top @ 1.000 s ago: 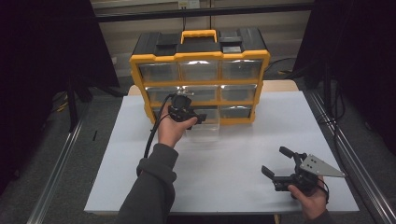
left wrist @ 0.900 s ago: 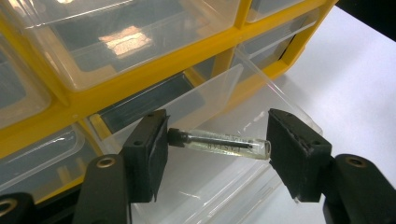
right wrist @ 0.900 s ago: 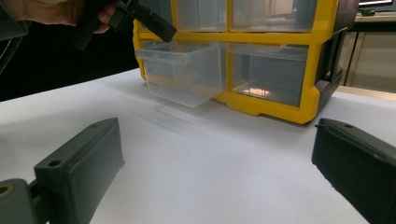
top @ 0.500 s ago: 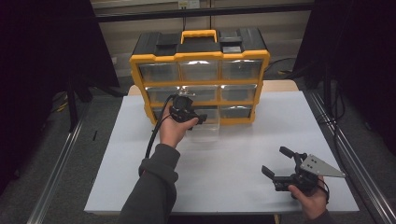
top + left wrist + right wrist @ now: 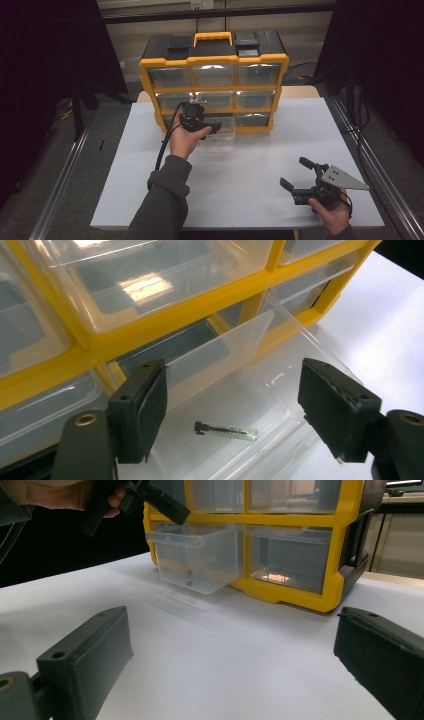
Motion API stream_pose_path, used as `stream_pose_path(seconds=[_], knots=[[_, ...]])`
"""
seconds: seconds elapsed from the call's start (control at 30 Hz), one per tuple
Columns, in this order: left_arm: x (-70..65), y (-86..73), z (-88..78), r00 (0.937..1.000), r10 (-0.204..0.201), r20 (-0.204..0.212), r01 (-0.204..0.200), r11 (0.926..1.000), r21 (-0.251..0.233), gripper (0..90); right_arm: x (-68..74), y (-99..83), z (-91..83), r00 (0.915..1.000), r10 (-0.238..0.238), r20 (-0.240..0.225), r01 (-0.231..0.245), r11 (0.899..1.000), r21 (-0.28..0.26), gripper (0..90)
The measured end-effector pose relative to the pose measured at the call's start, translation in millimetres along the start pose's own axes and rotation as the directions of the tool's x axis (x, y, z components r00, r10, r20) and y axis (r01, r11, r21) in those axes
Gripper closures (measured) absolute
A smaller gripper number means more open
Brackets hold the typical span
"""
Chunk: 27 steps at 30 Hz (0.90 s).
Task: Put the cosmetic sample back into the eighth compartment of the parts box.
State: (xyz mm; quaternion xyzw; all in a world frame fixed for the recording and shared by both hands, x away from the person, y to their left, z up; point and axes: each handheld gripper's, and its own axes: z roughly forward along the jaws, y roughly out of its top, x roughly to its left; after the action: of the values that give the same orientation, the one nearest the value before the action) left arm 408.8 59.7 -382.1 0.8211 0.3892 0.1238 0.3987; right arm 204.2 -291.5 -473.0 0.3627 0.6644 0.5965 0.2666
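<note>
Screw: a small dark screw lying flat on the floor of the pulled-out clear drawer; in the right gripper view it shows as a dark speck low in that drawer.
Drawer: bottom row, middle column of the yellow cabinet, slid forward over the white table and tipped a little downward at its front.
Left gripper: hangs right above the open drawer, pointing down into it; its jaws have just been opening and now stand apart with nothing pressed between the pads. From above it sits at the drawer front.
Screw against left gripper: directly below and between the jaws, slightly toward the left one; its long axis runs roughly across the gap from one jaw to the other, not along them.
Right gripper: resting low near the table's front right corner, jaws wide apart and empty, well away from the cabinet.
Nearer hand: the left by far.
Next move, as I'd guess: pushing the drawer shut, since the screw seems to be dropped in.
</note>
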Motion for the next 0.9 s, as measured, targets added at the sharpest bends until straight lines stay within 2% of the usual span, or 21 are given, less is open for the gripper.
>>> stream_pose_path(seconds=[0.03,0.07,0.1,0.17,0.4,0.8,0.9], knots=[[-0.8,-1.3,-0.1,0.9997,-0.024,-0.005,0.024,0.9995,-0.021,26.3,0.0,-0.1,0.3,1.0,-0.001,0.002,0.001,1.0,-0.001,1.1],[1.2,-1.9,-1.9,1.0,-0.005,-0.004,0.005,1.0,-0.008,25.7,0.3,-0.2,0.4,1.0,0.002,0.001,-0.002,1.0,0.001,1.1],[1.7,-3.4,-2.5,0.9999,-0.013,-0.006,0.013,0.9996,-0.026,24.7,0.2,-0.3,0.5,1.0,0.002,0.001,-0.002,1.0,0.002,1.1],[3.8,-5.1,-6.1,1.0,-0.006,-0.003,0.006,0.9998,-0.017,23.1,0.2,-0.3,0.8,1.0,0.001,0.0,-0.001,1.0,0.002,1.1],[5.9,-15.9,-17.5,0.9999,-0.015,0.008,0.015,0.9985,-0.052,17.3,-0.2,-1.1,2.8,1.0,0.005,-0.002,-0.005,1.0,0.01,1.0],[14.5,-40.0,-40.2,0.9989,-0.036,0.029,0.04,0.9878,-0.151,12.1,1.0,-0.4,5.5,1.0,-0.007,-0.006,0.007,1.0,0.013,1.0],[16.6,-45.7,-44.1,0.999,-0.036,0.027,0.039,0.9864,-0.16,11.4,0.8,-0.5,5.1,1.0,-0.006,-0.003,0.006,1.0,0.009,1.0]])
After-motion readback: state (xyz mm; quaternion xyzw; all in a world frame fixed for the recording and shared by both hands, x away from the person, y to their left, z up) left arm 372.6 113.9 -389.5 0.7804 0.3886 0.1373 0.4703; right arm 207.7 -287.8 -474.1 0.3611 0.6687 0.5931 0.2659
